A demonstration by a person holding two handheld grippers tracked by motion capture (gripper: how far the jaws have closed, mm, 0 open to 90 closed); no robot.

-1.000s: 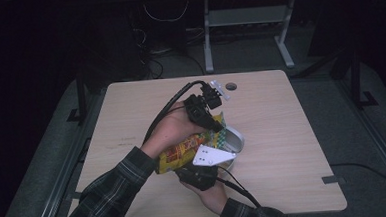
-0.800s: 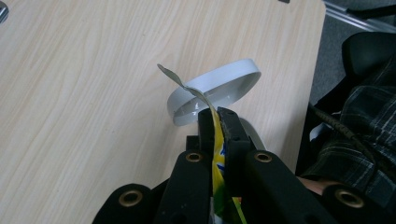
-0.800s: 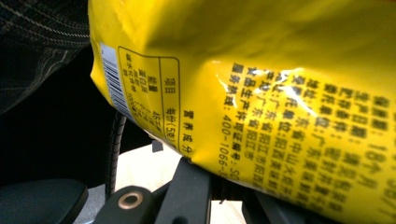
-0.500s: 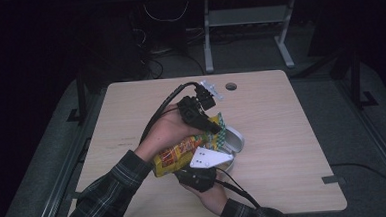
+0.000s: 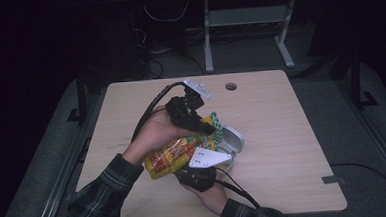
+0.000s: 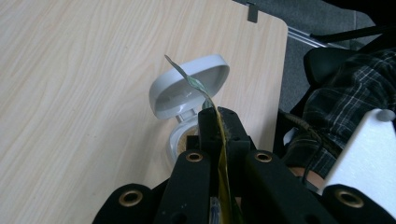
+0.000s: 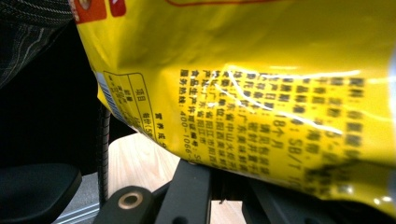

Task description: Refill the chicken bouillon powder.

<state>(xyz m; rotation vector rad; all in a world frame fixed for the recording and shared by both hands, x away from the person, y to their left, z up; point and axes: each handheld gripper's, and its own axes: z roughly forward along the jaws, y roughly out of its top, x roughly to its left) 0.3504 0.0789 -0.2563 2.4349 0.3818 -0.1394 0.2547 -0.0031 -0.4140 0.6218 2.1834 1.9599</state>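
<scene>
A yellow snack bag [image 5: 171,154] hangs between both grippers above the table [image 5: 282,134]. My left gripper [image 5: 204,128] is shut on the bag's green-edged upper end, and that thin edge [image 6: 194,84] runs out between the jaws of the left gripper [image 6: 218,116]. My right gripper [image 5: 186,166] holds the bag's lower end from below. In the right gripper view the bag's printed back [image 7: 261,93] sits right above the shut jaws of the right gripper [image 7: 219,186]. A white flip-lid container [image 5: 230,141] stands open under the bag, with brownish contents [image 6: 184,140] below its raised lid [image 6: 187,91].
A plaid sleeve [image 6: 345,88] and the right gripper's white plate [image 6: 364,149] lie close at the table's near edge. A cable hole [image 5: 231,86] sits at the far edge of the table. Metal frame legs [image 5: 247,30] stand on the floor beyond.
My left hand has shifted a little to the left with the bag's upper end in its grip. The right hand has kept still.
</scene>
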